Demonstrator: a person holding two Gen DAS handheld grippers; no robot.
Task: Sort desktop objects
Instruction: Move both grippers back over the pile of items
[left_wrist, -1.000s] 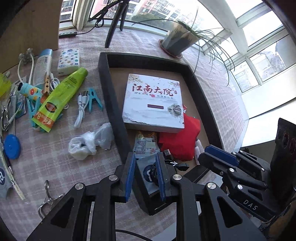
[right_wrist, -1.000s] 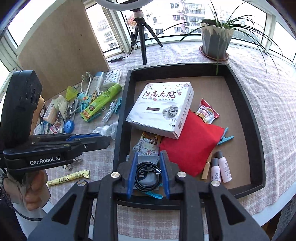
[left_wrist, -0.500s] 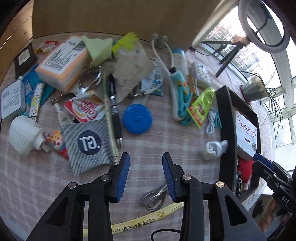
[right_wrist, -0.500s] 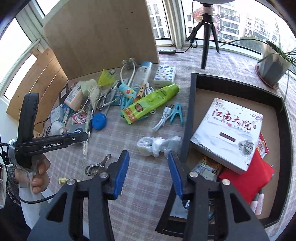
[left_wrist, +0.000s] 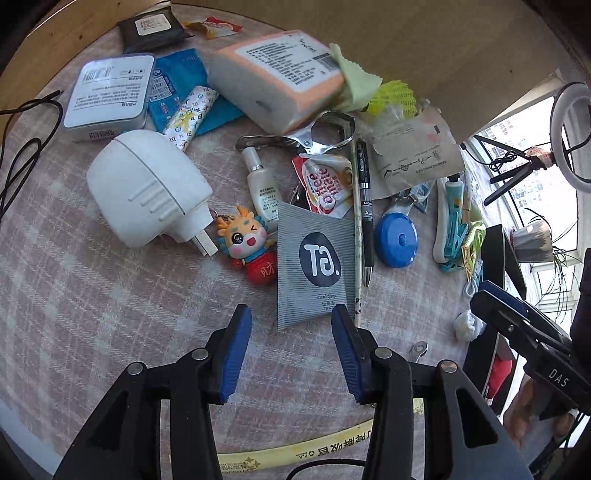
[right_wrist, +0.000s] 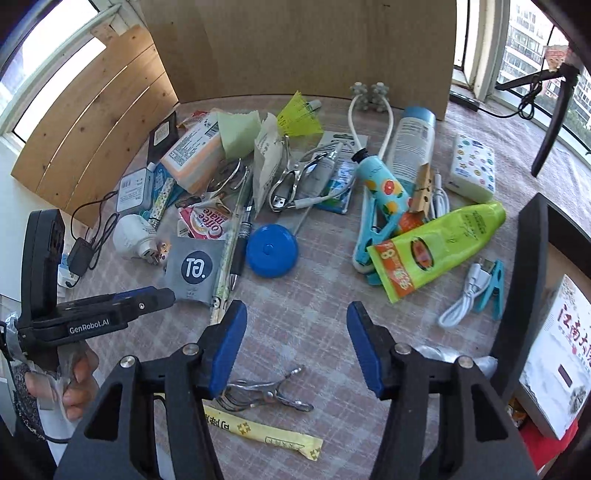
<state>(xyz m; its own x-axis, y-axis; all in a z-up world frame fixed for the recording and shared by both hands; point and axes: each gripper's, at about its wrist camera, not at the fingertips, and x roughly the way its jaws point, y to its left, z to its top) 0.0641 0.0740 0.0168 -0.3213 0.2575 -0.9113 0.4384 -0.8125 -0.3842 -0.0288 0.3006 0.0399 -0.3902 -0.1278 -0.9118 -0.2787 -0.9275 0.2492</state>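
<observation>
Checked tablecloth (right_wrist: 314, 332), plywood backboard at top of both views. Left gripper (left_wrist: 291, 343) spread, jaws have just been opening, nothing between them; it points down at the near edge of the grey "GT." sachet (left_wrist: 314, 266) mid-frame, likely the next pick. Right gripper (right_wrist: 295, 343) spread wider, jaws also just been opening and empty, over bare cloth with a metal clip (right_wrist: 266, 391) and yellow sachet (right_wrist: 258, 432) just below. Unsorted clutter fills the upper frame: blue disc (right_wrist: 271, 251), green tube (right_wrist: 436, 247). Black tray (right_wrist: 524, 280), the probable sorting target, sits at right edge.
</observation>
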